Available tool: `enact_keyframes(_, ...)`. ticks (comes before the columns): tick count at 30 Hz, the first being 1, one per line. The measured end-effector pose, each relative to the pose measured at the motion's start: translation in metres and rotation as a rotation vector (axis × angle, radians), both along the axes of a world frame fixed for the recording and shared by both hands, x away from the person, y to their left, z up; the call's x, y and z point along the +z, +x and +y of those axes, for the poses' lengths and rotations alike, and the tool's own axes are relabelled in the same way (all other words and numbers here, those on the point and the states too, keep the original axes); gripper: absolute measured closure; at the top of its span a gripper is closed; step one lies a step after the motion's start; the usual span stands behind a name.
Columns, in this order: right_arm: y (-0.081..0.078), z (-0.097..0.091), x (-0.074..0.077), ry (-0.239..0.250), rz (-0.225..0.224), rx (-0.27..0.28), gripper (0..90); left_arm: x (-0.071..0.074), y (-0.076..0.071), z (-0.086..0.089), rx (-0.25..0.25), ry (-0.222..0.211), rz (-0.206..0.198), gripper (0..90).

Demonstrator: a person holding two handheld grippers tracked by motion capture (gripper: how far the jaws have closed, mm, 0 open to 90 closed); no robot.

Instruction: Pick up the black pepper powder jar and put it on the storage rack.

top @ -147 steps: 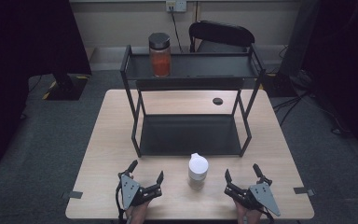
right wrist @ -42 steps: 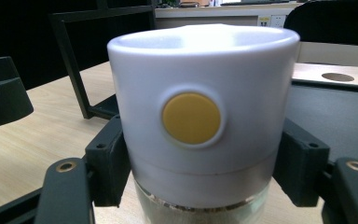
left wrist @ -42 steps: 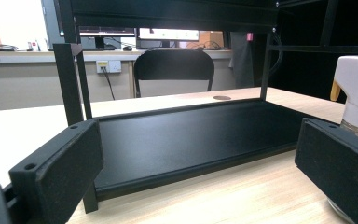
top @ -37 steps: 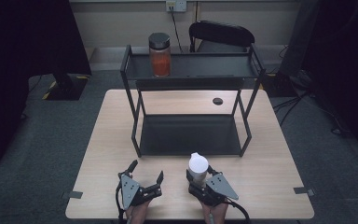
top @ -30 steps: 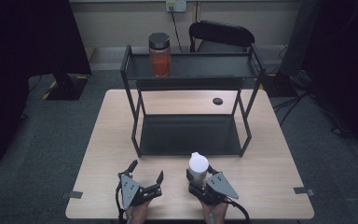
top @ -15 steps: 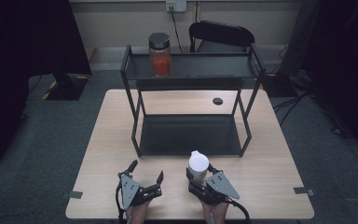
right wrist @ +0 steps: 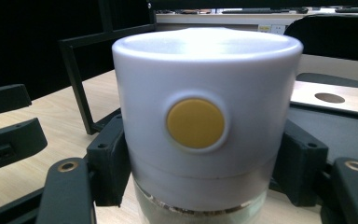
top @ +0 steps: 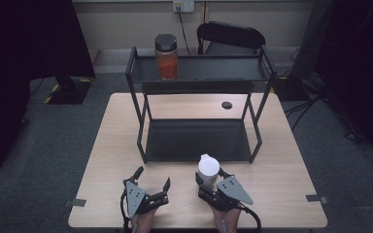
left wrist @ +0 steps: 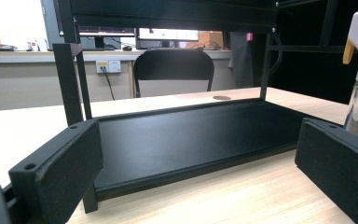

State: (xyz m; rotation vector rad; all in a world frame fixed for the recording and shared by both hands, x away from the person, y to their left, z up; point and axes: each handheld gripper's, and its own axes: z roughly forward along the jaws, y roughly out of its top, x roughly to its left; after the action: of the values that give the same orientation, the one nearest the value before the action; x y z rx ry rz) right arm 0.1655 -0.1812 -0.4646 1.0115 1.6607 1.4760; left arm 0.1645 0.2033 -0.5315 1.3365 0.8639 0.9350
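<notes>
Since a few seconds ago the right claw (top: 212,180) moved from 5 o'clock and now grips the bottle (top: 208,169), ready for lifting; the left claw (top: 151,177) stays open.

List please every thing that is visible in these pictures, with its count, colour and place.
Table: one, light wood, centre.
Shelf rack: one, black, two levels, on the table.
Jar: one, orange contents, dark lid, on the rack's top level, left.
Bottle: one, white cap with a yellow button, near table edge.
Chair: one, black, behind the table.
Left gripper: black, open, holds nothing.
Right gripper: black, shut on the bottle.
</notes>
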Motion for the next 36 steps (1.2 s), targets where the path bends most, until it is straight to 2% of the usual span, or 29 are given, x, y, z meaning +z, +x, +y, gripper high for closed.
enact_keyframes(13,0.001,-0.007,0.013,-0.01,-0.031,0.01,30.4,0.0,0.0,0.0,-0.002,0.0,0.0,0.3)
enact_keyframes(20,0.005,-0.009,0.024,-0.038,-0.041,0.029,30.4,0.0,0.0,0.0,-0.002,0.0,0.0,0.3)
enact_keyframes(25,0.008,-0.01,0.031,-0.026,-0.036,0.032,30.4,0.0,0.0,0.0,-0.002,0.0,0.0,0.3)
enact_keyframes(36,0.014,-0.013,0.053,-0.02,-0.064,0.049,30.4,0.0,0.0,0.001,-0.003,0.001,0.001,0.3)
